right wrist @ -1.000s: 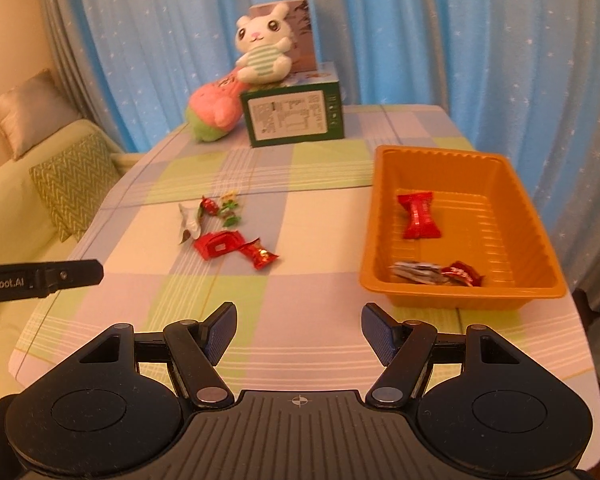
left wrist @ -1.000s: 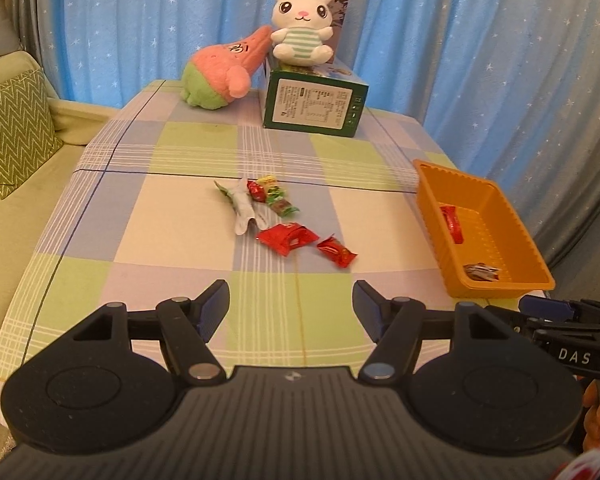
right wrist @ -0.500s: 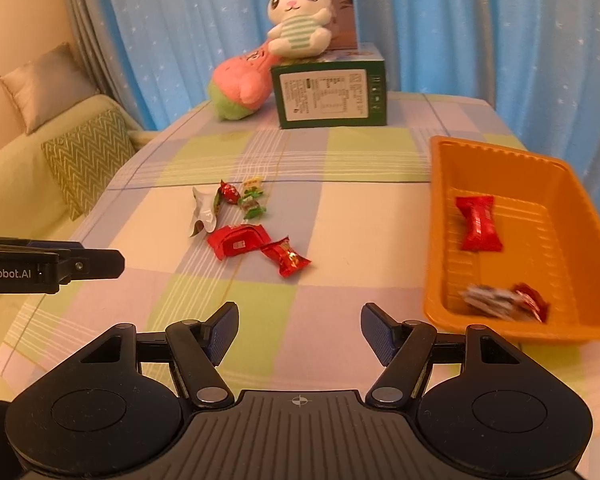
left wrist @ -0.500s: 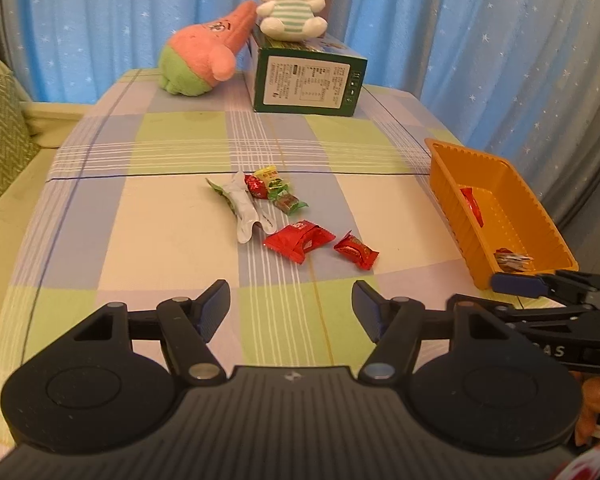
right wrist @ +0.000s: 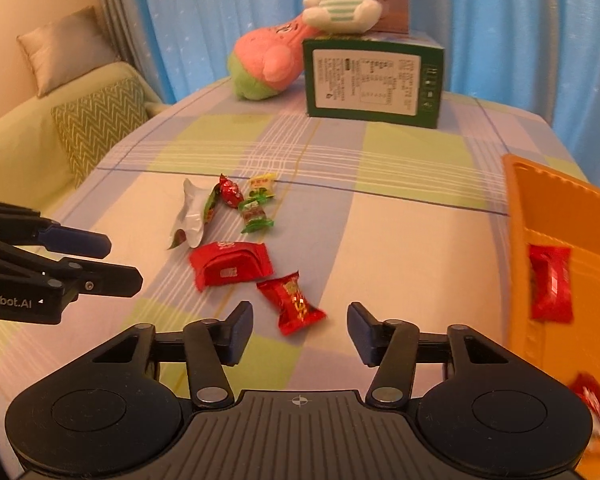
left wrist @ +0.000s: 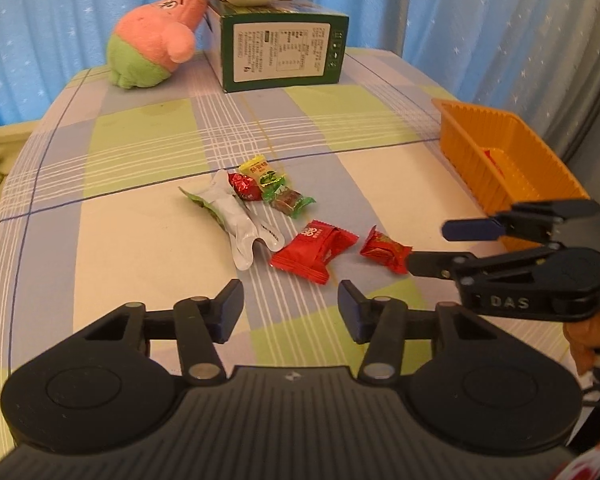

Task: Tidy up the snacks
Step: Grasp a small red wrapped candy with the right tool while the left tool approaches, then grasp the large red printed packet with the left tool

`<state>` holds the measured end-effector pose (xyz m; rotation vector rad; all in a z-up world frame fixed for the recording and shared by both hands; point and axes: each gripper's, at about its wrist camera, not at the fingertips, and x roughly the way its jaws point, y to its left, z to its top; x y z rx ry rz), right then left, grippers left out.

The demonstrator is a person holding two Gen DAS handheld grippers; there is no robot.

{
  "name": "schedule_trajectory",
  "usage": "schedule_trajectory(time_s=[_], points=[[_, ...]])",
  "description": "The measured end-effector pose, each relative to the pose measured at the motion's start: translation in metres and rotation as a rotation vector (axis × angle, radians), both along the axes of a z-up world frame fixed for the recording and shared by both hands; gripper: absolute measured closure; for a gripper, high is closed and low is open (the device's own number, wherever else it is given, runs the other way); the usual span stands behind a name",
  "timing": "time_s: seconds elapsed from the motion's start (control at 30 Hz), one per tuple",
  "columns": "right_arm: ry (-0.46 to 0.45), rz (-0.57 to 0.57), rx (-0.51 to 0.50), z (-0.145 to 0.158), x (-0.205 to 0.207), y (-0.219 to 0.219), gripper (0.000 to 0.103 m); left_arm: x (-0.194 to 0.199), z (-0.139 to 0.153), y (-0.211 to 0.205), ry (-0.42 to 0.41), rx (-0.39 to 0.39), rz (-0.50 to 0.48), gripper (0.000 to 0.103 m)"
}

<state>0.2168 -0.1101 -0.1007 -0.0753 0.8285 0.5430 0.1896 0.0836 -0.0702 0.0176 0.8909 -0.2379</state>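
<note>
Both tools, the left tool (left wrist: 290,306) and right tool (right wrist: 300,330), are being narrowed yet pinch nothing, aimed at the loose red candy (right wrist: 294,304) on the counter (right wrist: 400,232) for transfer into the orange tray (right wrist: 518,208).

The right gripper (left wrist: 428,248), seen from the left wrist camera, carries the white letters "DAS" on its black side. The left gripper (right wrist: 124,262), seen from the right wrist camera, shows "nRobot.AI" in white, with the start of the word cut off at the picture's edge. The green box (right wrist: 374,82) has a white label of small print, too fine to read. The large red packet (left wrist: 314,249) bears a white mark and the other wrappers printed characters, none legible.
</note>
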Motion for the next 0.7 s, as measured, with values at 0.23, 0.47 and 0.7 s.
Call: schedule_trajectory(time_s=[0.23,0.47,0.7], points=[[0.020,0.079,-0.040,-0.017,0.024,0.022,0.070,0.019,-0.008,-0.008,-0.012,0.036,-0.072,0.061],[0.044,0.028,-0.037,-0.018,0.021,0.012,0.083,0.041,-0.013,-0.027,-0.043,0.069,-0.193,0.061],[0.049,-0.020,-0.006,-0.011,0.003,-0.004,0.083,0.068,-0.028,-0.047,-0.003,0.133,-0.306,0.061]])
